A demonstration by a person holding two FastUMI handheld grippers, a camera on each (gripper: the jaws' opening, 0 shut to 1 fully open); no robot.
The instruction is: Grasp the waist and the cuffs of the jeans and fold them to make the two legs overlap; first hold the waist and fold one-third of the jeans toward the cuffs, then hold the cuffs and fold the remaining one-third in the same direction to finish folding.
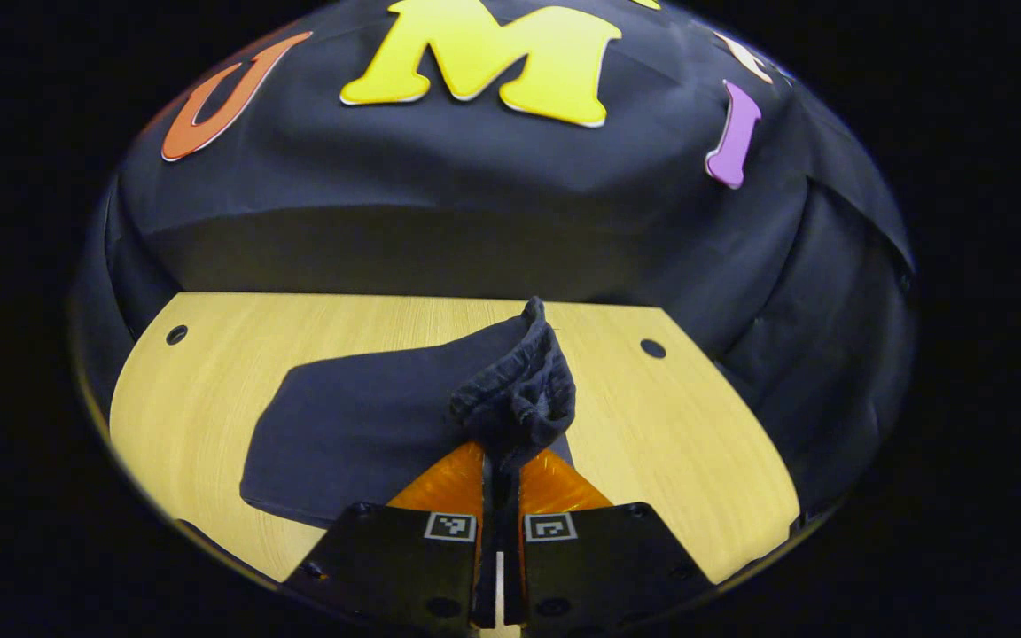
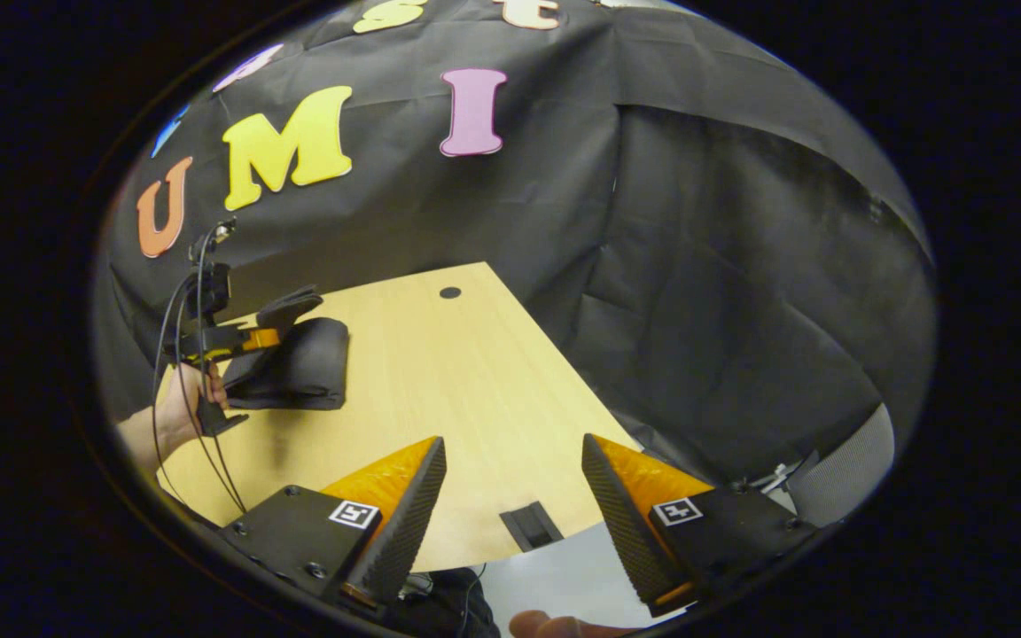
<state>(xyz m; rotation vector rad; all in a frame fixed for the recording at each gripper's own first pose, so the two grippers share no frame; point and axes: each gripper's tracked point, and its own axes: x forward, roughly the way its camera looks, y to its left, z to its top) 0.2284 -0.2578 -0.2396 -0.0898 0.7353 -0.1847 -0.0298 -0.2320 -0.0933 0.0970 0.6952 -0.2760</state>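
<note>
Jeans (image 1: pixel 369 425): dark bundle on the table (image 1: pixel 688 461), centre-left of the left gripper view, one bunched end pinched in the left gripper (image 1: pixel 502 461), body trailing left; right gripper (image 2: pixel 510 496) spread, empty, well apart, jeans at its frame's left.

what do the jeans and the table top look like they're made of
Jeans: dark woven cloth, likely denim, matte; the part bunched in the shut left gripper wrinkles softly and shows a coarse weave.
Table: light wood or wood-look laminate, smooth with a slight sheen; fine straight grain lines run across it. Which of the two cannot be told.
</note>
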